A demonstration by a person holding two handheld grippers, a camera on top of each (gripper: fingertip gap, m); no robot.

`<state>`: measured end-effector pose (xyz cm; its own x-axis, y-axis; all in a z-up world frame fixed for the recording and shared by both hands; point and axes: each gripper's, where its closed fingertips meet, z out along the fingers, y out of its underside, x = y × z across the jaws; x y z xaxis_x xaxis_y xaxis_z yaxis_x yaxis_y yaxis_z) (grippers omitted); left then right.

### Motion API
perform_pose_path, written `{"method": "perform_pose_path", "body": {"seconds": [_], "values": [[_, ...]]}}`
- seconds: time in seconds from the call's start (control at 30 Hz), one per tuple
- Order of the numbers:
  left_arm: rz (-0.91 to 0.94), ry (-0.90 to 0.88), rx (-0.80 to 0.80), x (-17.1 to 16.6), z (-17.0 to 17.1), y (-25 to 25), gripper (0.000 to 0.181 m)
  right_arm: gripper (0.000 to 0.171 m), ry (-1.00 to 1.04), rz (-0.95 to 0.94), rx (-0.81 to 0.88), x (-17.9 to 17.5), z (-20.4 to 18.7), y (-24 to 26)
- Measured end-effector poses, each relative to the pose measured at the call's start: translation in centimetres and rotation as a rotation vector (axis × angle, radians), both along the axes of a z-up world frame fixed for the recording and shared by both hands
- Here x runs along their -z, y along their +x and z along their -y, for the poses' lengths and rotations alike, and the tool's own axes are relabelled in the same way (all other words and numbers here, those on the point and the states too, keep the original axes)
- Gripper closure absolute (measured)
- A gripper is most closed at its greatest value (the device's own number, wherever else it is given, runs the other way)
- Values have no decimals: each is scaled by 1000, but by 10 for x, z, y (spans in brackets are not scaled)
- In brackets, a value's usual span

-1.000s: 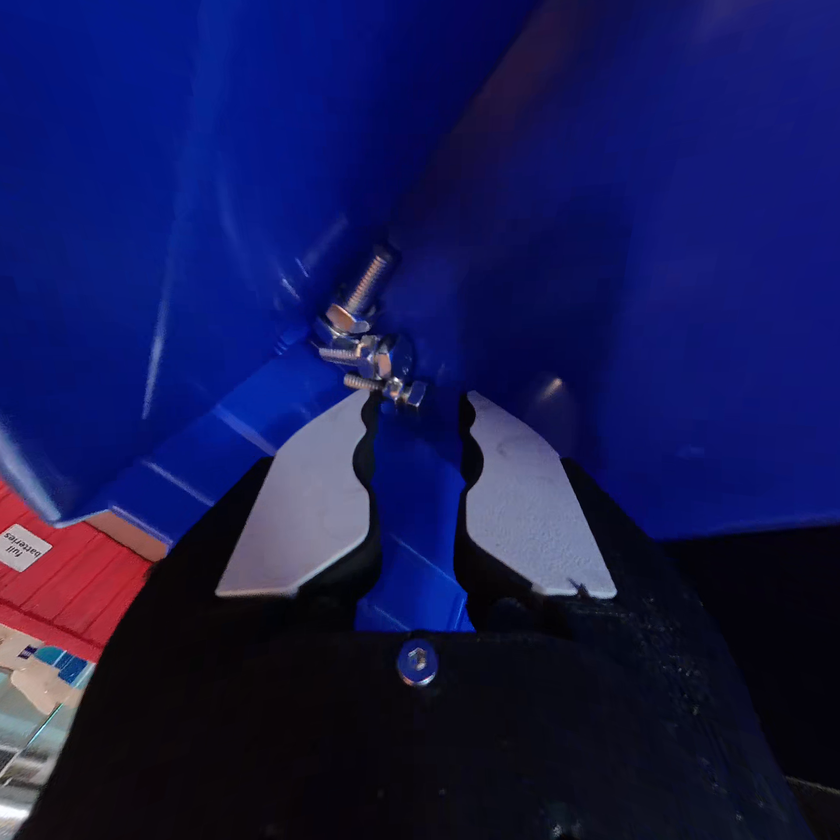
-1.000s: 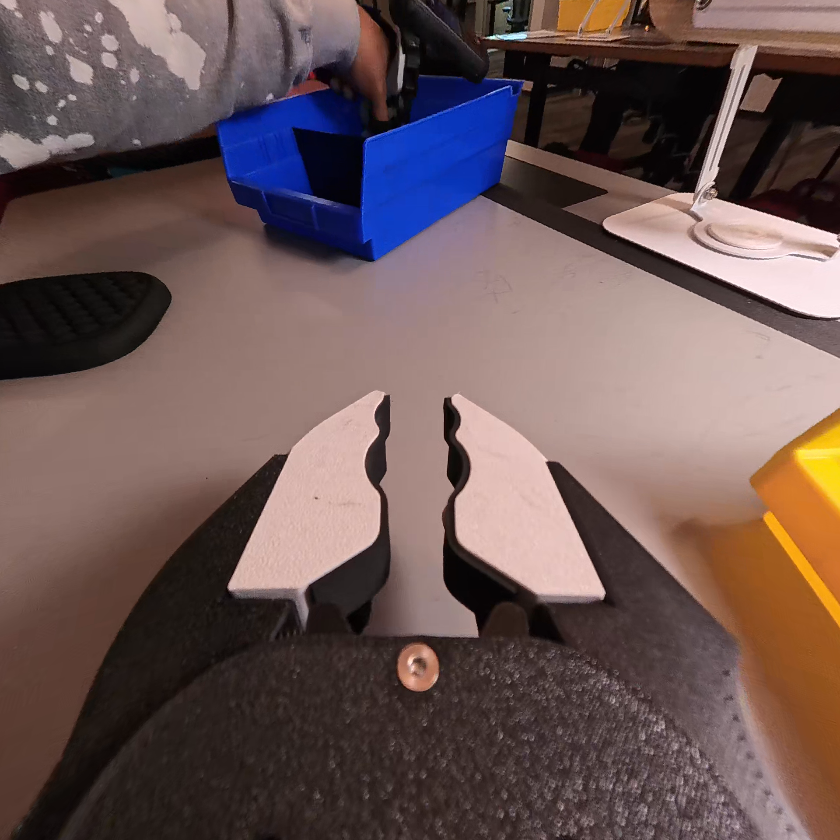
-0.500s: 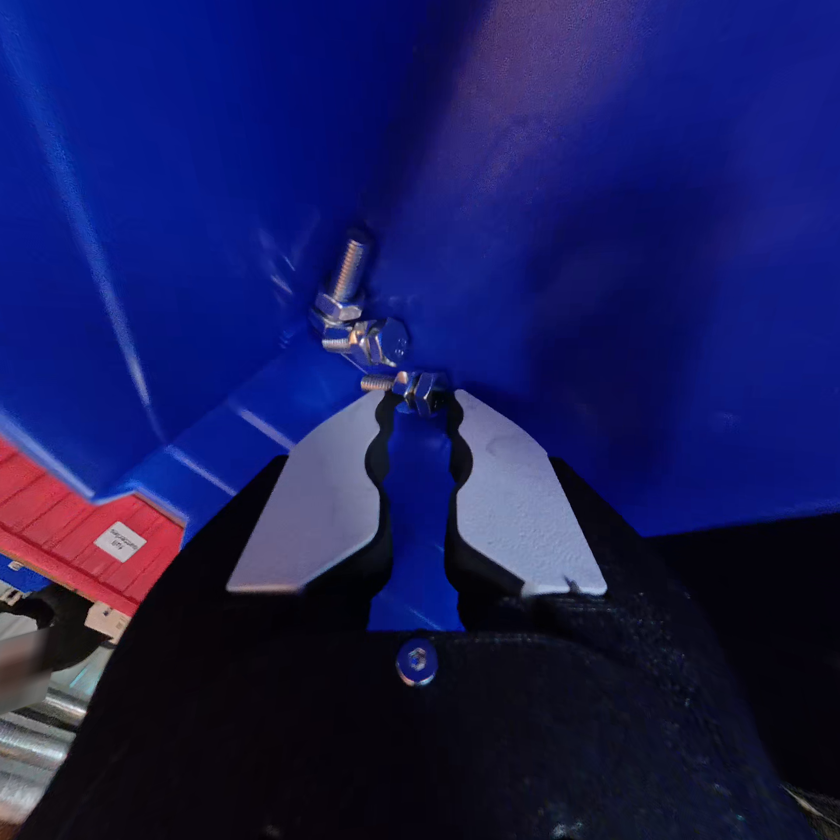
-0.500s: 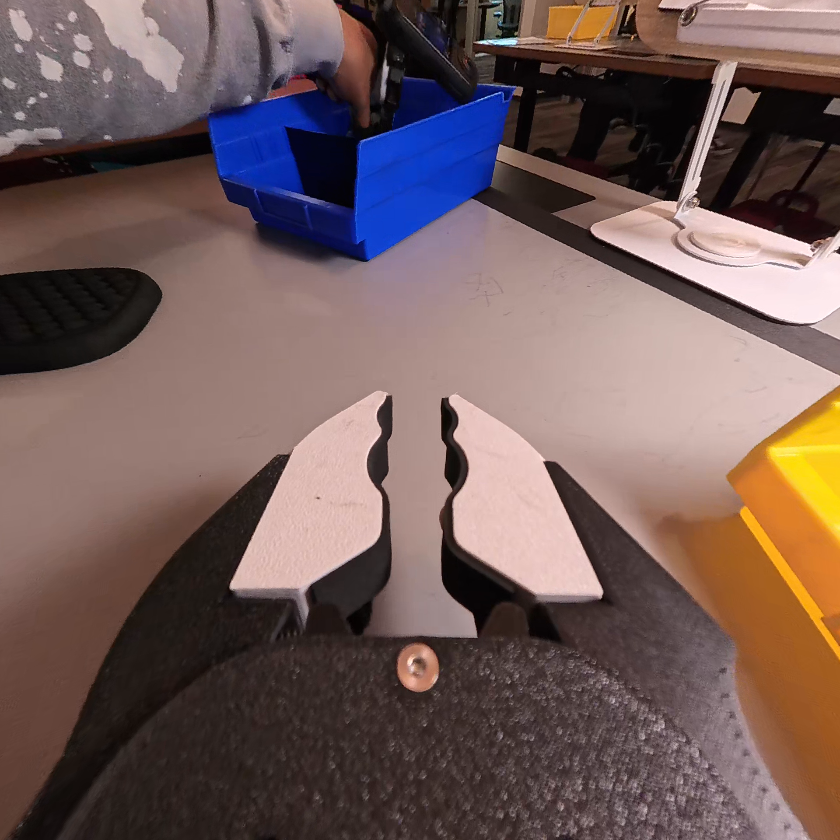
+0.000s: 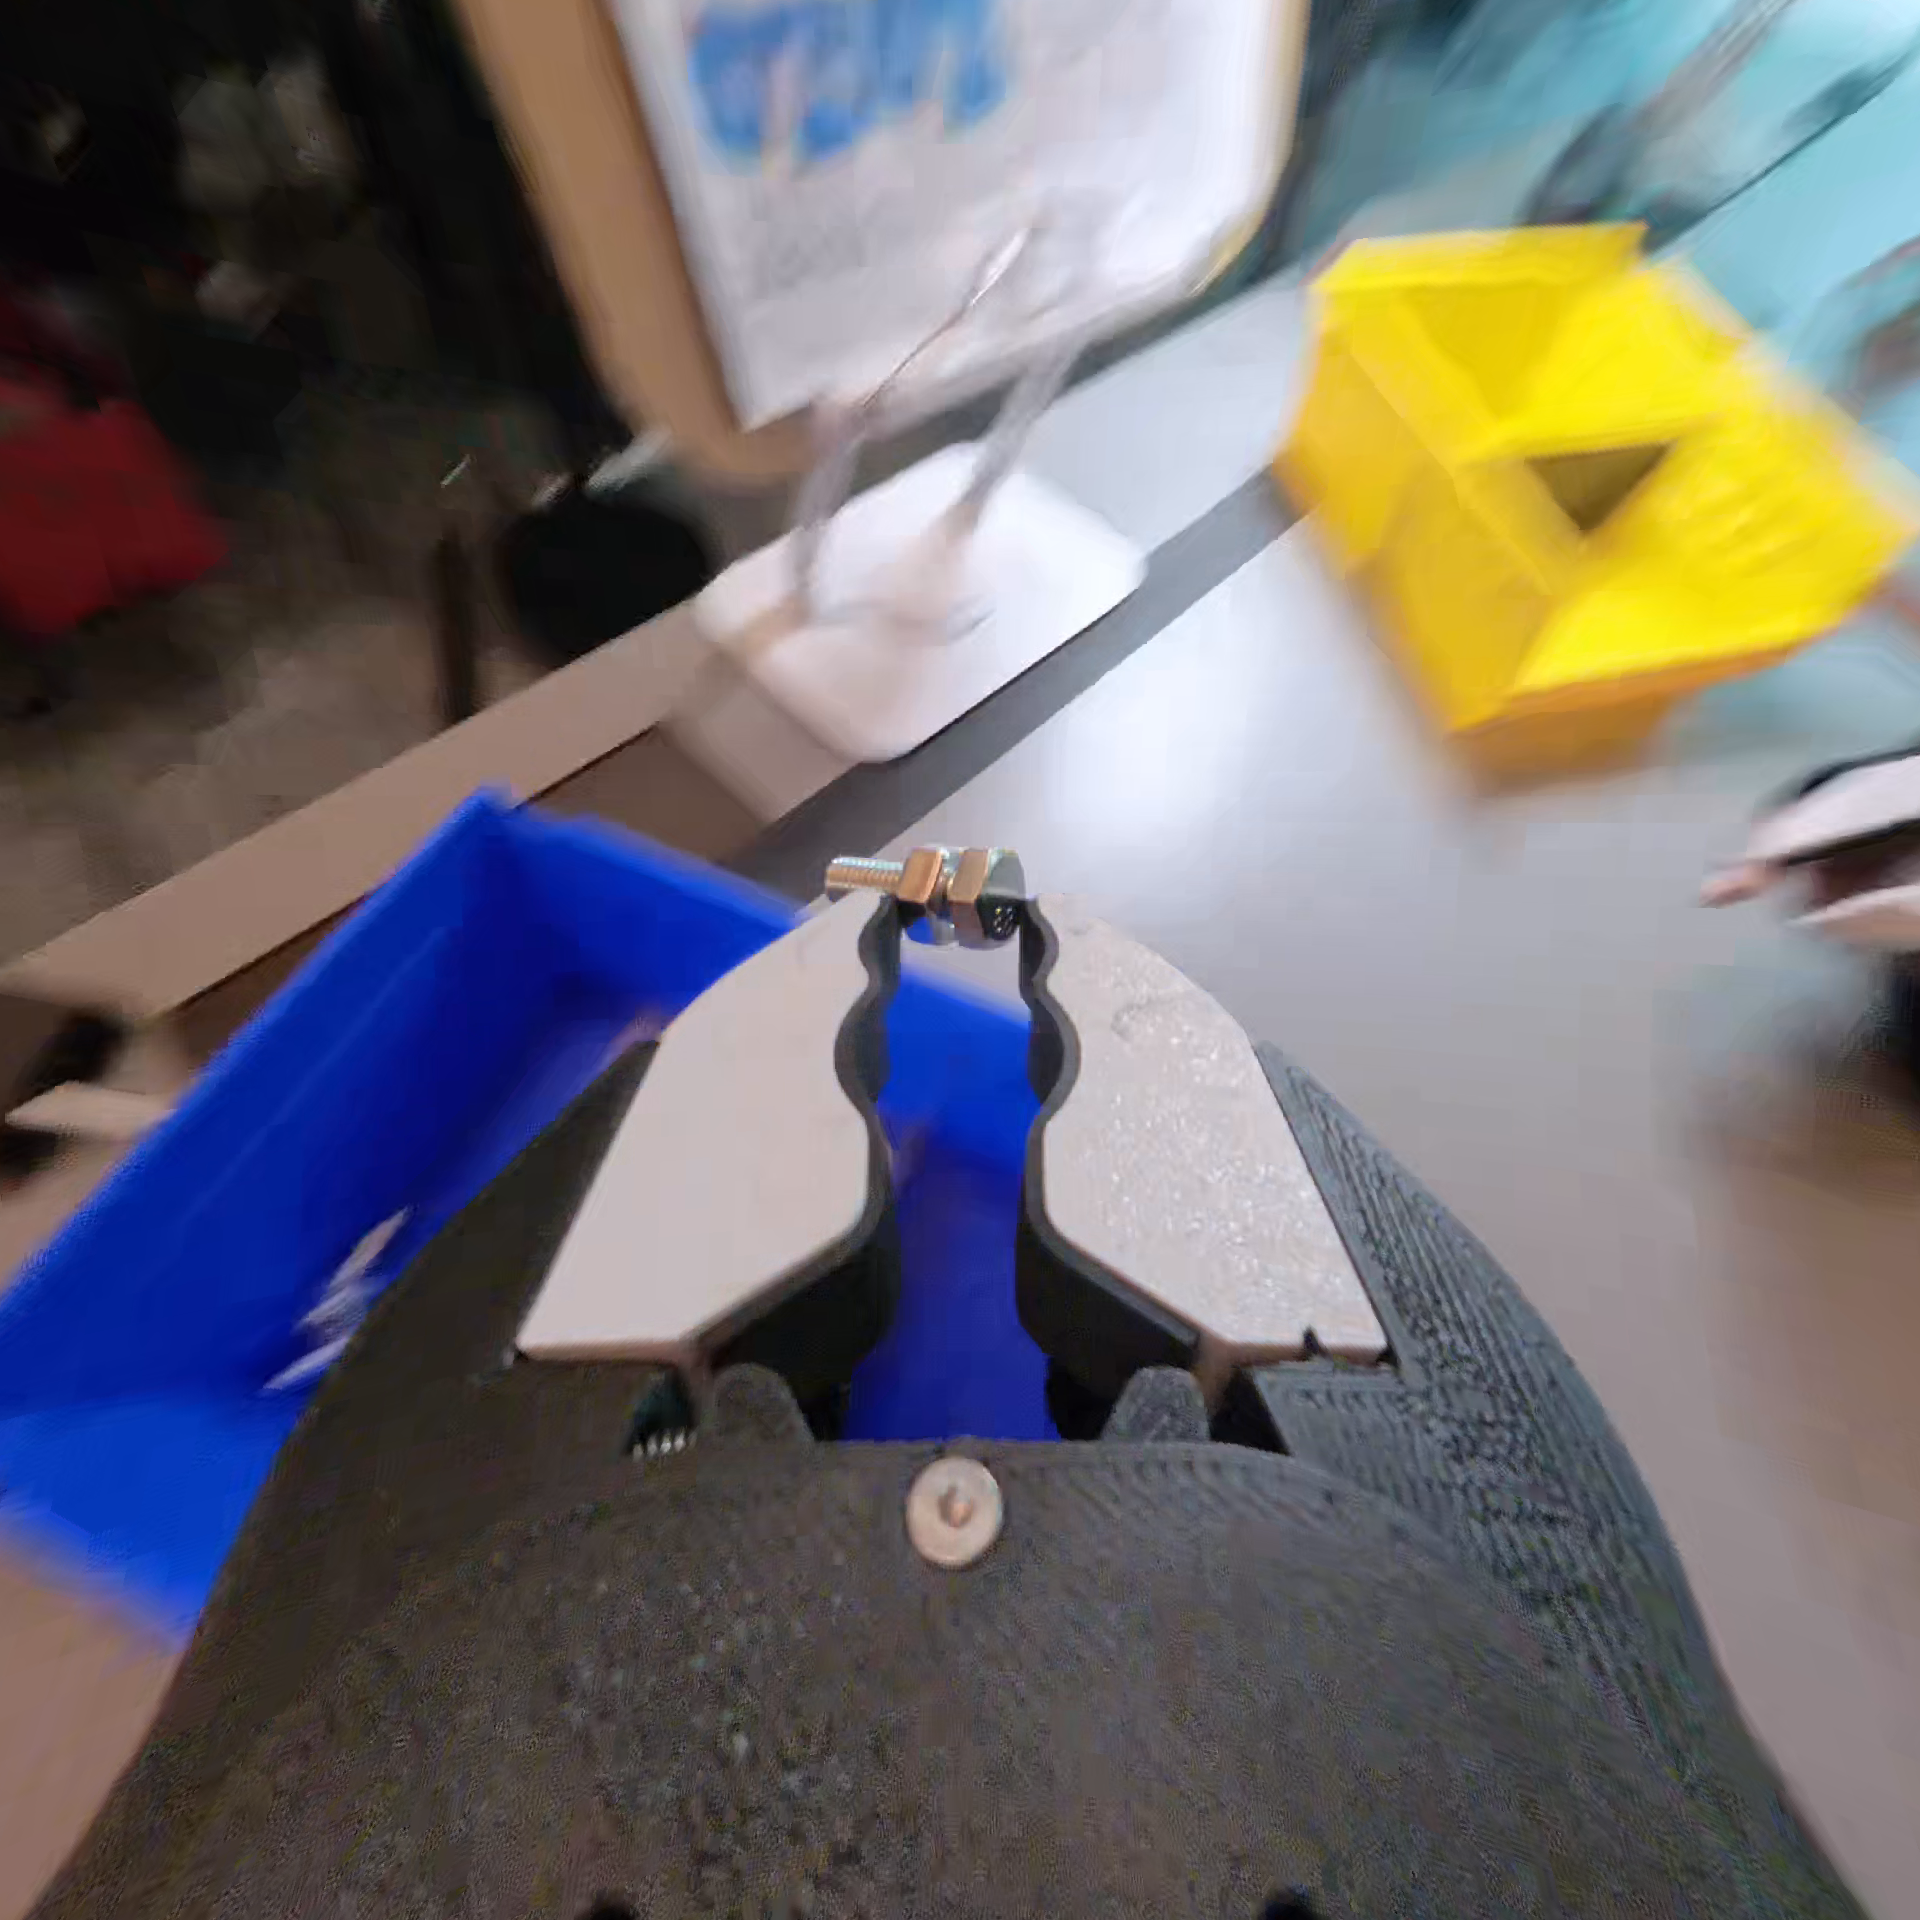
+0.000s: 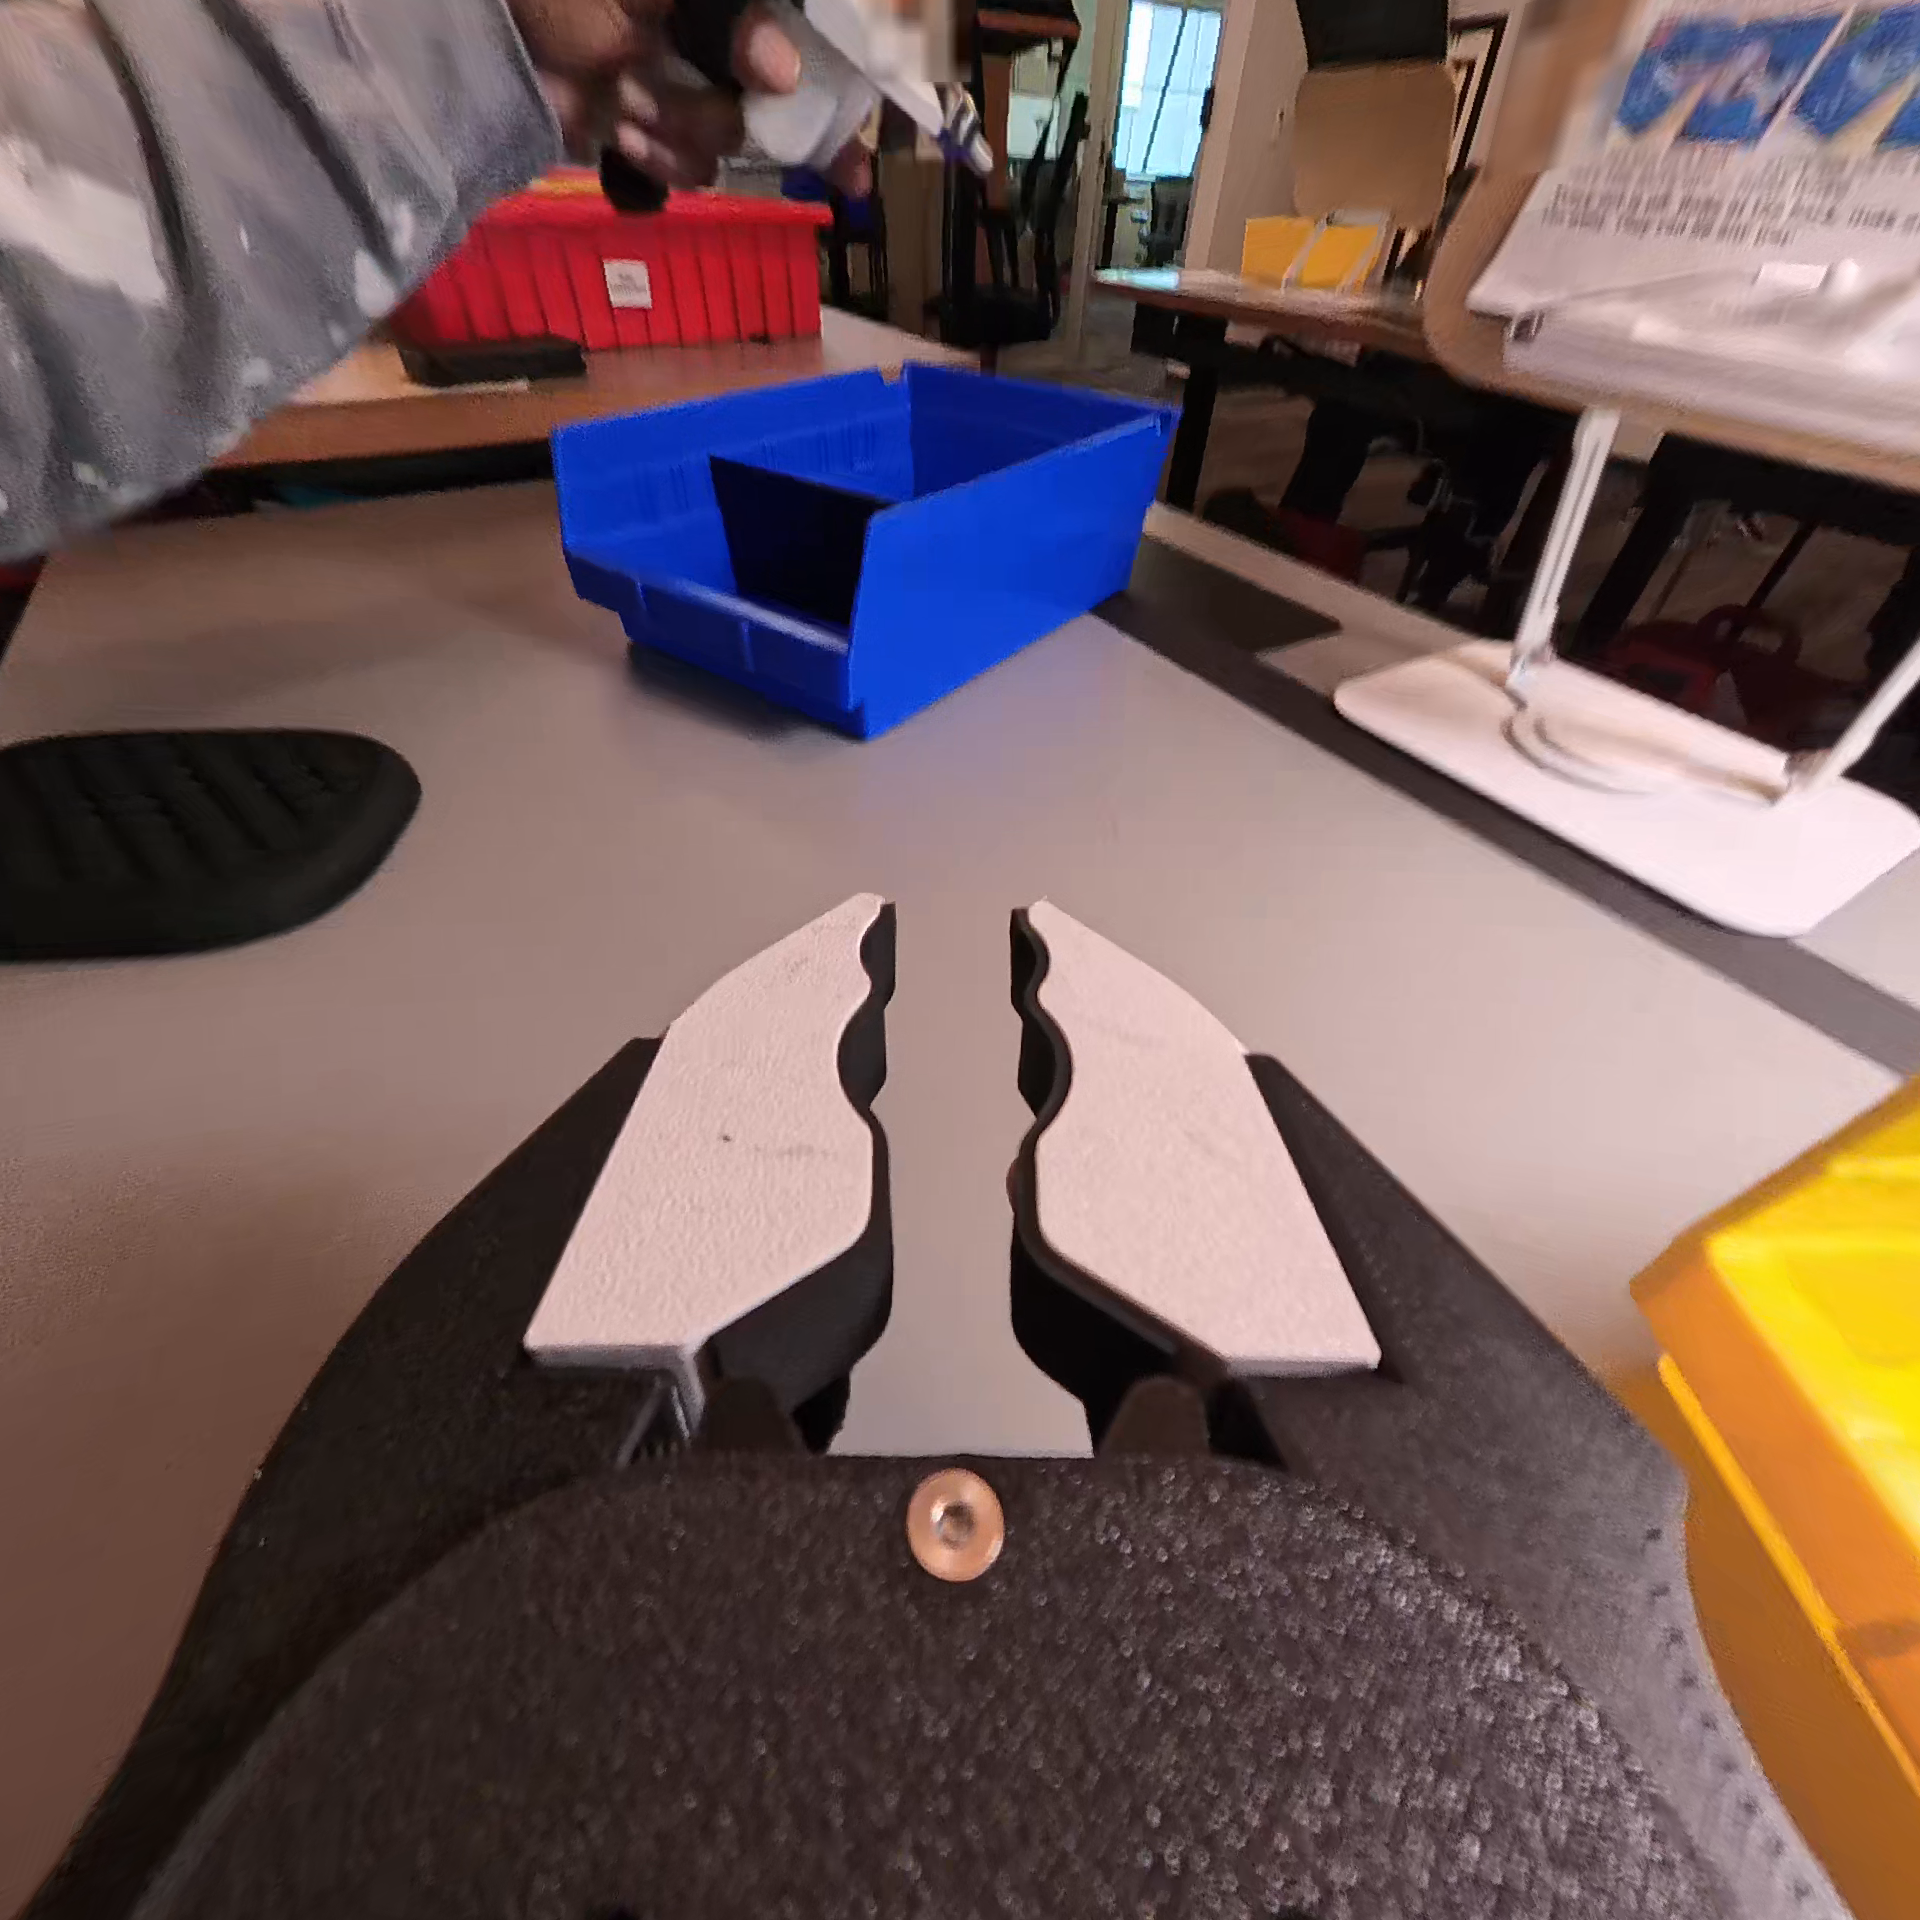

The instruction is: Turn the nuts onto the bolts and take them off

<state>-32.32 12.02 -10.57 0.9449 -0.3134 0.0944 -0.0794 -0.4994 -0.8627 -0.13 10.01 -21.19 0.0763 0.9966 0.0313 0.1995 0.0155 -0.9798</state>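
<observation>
My left gripper (image 5: 958, 920) is shut on a small silver bolt with a nut on it (image 5: 925, 883), pinched by its head between the fingertips, its thread pointing left. It hangs in the air above the blue bin (image 5: 312, 1122). In the right wrist view the blue bin (image 6: 883, 540) stands on the grey table ahead, and the left gripper (image 6: 935, 114) shows blurred at the top, held by a hand in a grey mottled sleeve (image 6: 208, 229). My right gripper (image 6: 951, 920) is open and empty, low over the table. The bin's inside is hidden.
A yellow bin (image 5: 1558, 478) stands at the right; its corner is close to my right gripper (image 6: 1808, 1403). A white document stand (image 6: 1621, 790) sits at the far right. A black pad (image 6: 177, 831) lies left. A red crate (image 6: 623, 270) is on a table behind. Left tips to right tips: about 35 cm.
My left gripper closed on the small bolt in the bin's corner and lifted it up out of the bin, swinging right. My right gripper stayed open, shifting slightly.
</observation>
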Motion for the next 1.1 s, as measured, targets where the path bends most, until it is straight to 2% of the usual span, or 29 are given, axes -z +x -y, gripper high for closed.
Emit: {"method": "perform_pose_path", "body": {"seconds": [0.03, 0.17, 0.3, 0.37, 0.43, 0.5, 0.57, 0.83, 0.97, 1.1], "values": [[99, 75, 65, -13, 5, 25, 159, 150, 19, -25, -7, -13, 2, -4], [456, 266, 358, -37, 34, 127, 159, 149, 59, -147, -80, -70, 18, -25], [782, 339, 700, -38, 76, 220, 159, 144, -9, -279, -234, -115, 42, -45], [844, 371, 820, -33, 94, 251, 159, 143, -66, -328, -326, -123, 52, -49], [850, 393, 881, -25, 105, 271, 159, 140, -254, -339, -476, -123, 66, -49], [837, 415, 909, -19, 109, 281, 159, 140, -454, -363, -625, -123, 78, -44], [820, 430, 921, -15, 109, 283, 159, 142, -582, -380, -701, -122, 83, -40], [694, 447, 915, 6, 106, 280, 159, 159, -801, -377, -717, -106, 72, -48], [587, 383, 842, 25, 94, 279, 162, 162, -739, -350, -682, -101, 63, -46], [450, 219, 763, 54, 81, 278, 153, 162, -361, -153, -516, -82, 49, -45]]}}
